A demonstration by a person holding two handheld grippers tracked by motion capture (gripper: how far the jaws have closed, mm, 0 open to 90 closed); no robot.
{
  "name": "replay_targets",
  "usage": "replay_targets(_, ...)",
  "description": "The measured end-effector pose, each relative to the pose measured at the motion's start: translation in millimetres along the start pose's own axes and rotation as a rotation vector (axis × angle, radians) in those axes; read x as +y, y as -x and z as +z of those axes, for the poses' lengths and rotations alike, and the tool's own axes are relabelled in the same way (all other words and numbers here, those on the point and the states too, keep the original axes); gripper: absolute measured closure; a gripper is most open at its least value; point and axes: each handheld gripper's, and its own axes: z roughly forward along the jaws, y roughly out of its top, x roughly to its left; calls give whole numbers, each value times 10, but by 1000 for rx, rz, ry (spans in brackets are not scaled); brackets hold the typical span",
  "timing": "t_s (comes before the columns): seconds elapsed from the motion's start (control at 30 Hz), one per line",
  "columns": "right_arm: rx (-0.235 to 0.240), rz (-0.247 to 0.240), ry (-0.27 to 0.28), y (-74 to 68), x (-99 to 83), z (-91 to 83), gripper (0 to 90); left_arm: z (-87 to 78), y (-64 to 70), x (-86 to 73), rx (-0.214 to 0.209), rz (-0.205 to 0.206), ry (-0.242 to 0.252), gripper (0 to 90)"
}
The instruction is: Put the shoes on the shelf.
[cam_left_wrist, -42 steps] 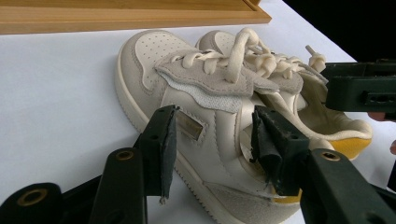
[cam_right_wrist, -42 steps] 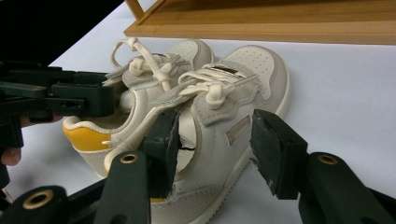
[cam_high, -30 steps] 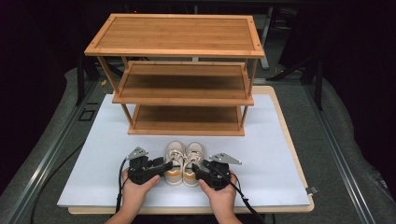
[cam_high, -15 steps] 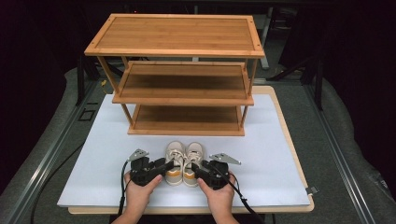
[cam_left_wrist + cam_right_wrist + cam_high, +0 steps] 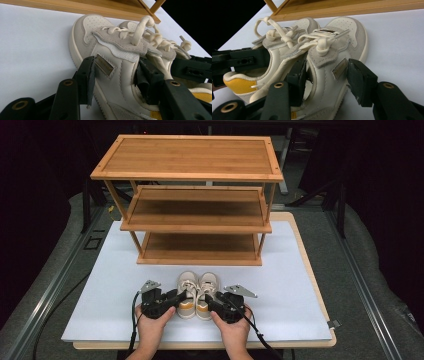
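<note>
- Since the earlier frame your hands have barely shifted.
- Your left gripper [image 5: 113, 75] clamps the left shoe [image 5: 112, 50]; your right gripper [image 5: 325, 75] clamps the right shoe [image 5: 337, 50]; the high view hides this.
- Shoes sit near the worktop's [image 5: 300, 285] front edge; bare board lies either side.

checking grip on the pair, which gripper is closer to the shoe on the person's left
Left. The left gripper has its jaws around the left shoe's side wall, one outside, one inside the opening. The right gripper straddles the right shoe, beyond it.

A white-topped rectangular table [image 5: 300, 290] carries a three-tier bamboo shoe rack [image 5: 192, 200] and, apparently resting flat, two cream sneakers [image 5: 196, 292].
</note>
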Motion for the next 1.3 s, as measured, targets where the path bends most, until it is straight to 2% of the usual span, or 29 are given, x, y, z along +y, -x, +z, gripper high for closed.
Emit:
replay_targets(0.2, -27, 14, 27, -22, -34, -1, 519, 0, 22, -47, 17, -14, 40, 542)
replay_targets(0.27, -20, 16, 30, -20, -39, -2, 519, -1, 18, -56, 17, -19, 45, 542)
replay_targets(0.5, -39, 46, 74, -42, -85, 4, 527, 0, 11, -106, 12, -49, 87, 539)
replay_targets(0.53, -41, 46, 65, -43, -87, -6, 530, 1, 14, -110, 13, -53, 92, 539)
replay_targets(0.7, -50, 53, 71, -53, -94, -5, 552, 2, 18, -122, 13, -58, 103, 543)
replay_targets(0.77, -56, 61, 94, -60, -104, 9, 558, 0, 33, -125, 22, -54, 107, 546)
replay_targets(1.13, -72, 74, 98, -75, -104, 13, 575, 3, 42, -123, 29, -56, 112, 560)
replay_targets(1.3, -59, 78, 90, -69, -99, 2, 577, 5, 38, -115, 22, -63, 106, 563)
